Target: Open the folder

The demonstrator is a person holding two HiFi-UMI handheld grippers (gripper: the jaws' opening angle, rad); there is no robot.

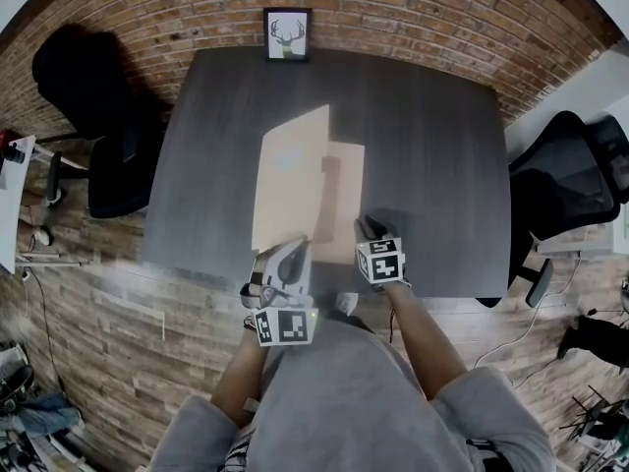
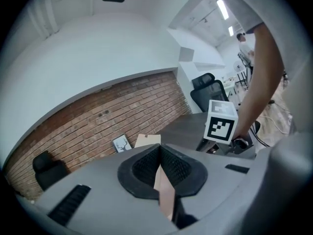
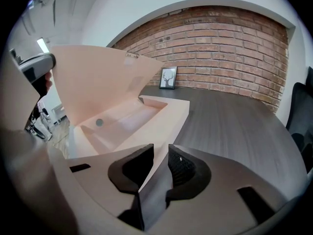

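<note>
Left gripper view shows left tongs (image 2: 160,149) clamping folder (image 2: 166,191), right tongs (image 3: 160,152) slightly apart.

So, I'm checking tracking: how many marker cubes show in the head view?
2. The left gripper carries one cube, just past the table edge; the right gripper carries the other cube, by the folder. None looks hidden.

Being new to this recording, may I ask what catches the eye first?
A beige folder lies half open on the dark table, its front cover raised and pinched in the shut left gripper. The right gripper sits at its near right edge, jaws apart; a framed deer picture stands at the table's far edge.
</note>
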